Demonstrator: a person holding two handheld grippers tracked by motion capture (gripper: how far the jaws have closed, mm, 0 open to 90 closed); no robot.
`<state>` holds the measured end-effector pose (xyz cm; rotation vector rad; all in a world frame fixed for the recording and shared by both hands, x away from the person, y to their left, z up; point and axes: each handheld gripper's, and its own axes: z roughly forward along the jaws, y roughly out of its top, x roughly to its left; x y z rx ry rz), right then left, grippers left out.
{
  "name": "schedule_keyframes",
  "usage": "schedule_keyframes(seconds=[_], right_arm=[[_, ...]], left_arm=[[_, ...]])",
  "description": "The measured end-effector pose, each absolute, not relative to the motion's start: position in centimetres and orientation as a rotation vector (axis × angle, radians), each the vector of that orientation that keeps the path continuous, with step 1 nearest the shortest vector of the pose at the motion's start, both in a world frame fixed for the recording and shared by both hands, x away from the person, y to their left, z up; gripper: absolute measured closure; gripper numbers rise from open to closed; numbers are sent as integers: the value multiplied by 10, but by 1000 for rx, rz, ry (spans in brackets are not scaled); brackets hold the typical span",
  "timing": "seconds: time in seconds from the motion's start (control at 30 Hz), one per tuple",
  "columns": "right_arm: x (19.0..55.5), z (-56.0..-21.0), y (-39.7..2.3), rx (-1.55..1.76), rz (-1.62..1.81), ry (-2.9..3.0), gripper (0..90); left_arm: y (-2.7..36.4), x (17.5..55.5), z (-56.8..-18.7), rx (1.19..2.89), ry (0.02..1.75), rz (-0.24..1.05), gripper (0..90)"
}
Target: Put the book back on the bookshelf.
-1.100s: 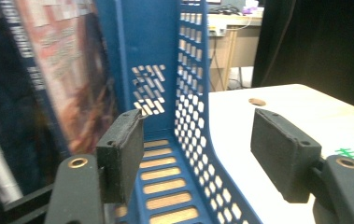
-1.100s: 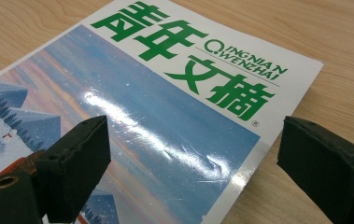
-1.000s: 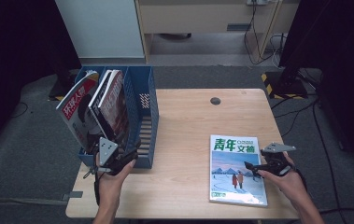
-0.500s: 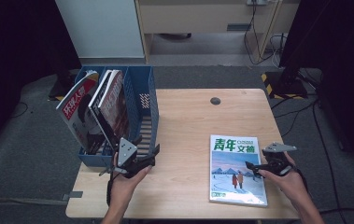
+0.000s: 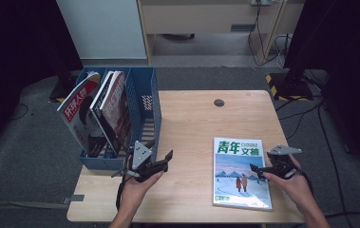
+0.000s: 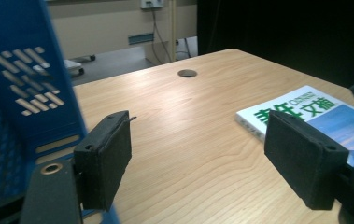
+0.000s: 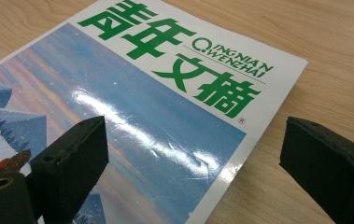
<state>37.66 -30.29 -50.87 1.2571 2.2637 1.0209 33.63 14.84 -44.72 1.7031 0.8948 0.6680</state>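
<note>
The magazine (image 5: 242,174) lies flat on the counter (image 5: 192,128), long axis front to back. The right tongs (image 5: 258,168), spread, hover over its right edge; the left tongs (image 5: 165,161), spread and empty, sit farther off.

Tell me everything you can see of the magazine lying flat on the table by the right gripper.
The magazine lies flat, cover up, on the wooden table near its front right corner. Its glossy cover has a white band with large green Chinese characters, then a snowy landscape with small figures. The cover shows slight dents and glare. The right gripper hovers at its right edge with jaws open, one over the cover, one past the edge; contact cannot be told.
</note>
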Motion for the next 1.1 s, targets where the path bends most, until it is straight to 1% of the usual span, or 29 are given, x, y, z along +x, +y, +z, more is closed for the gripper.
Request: schedule_keyframes(seconds=[0.37, 0.53, 0.77, 0.9, 1.1], right_arm=[[377, -508, -305, 1255, 1020, 2260, 73], [377, -510, -307, 1256, 1023, 2272, 54], [379, -513, -306, 1246, 1019, 2286, 71], [379, -515, -306, 1264, 1013, 2287, 70], [382, -519, -309, 1295, 998, 2290, 67]], left_arm=[[110, 344, -448, 1773, 831, 596, 227], [82, 351, -457, 1840, 800, 550, 224], [52, 363, -472, 1875, 803, 488, 224], [44, 368, -481, 1896, 808, 495, 223], [49, 364, -486, 1871, 836, 499, 224]])
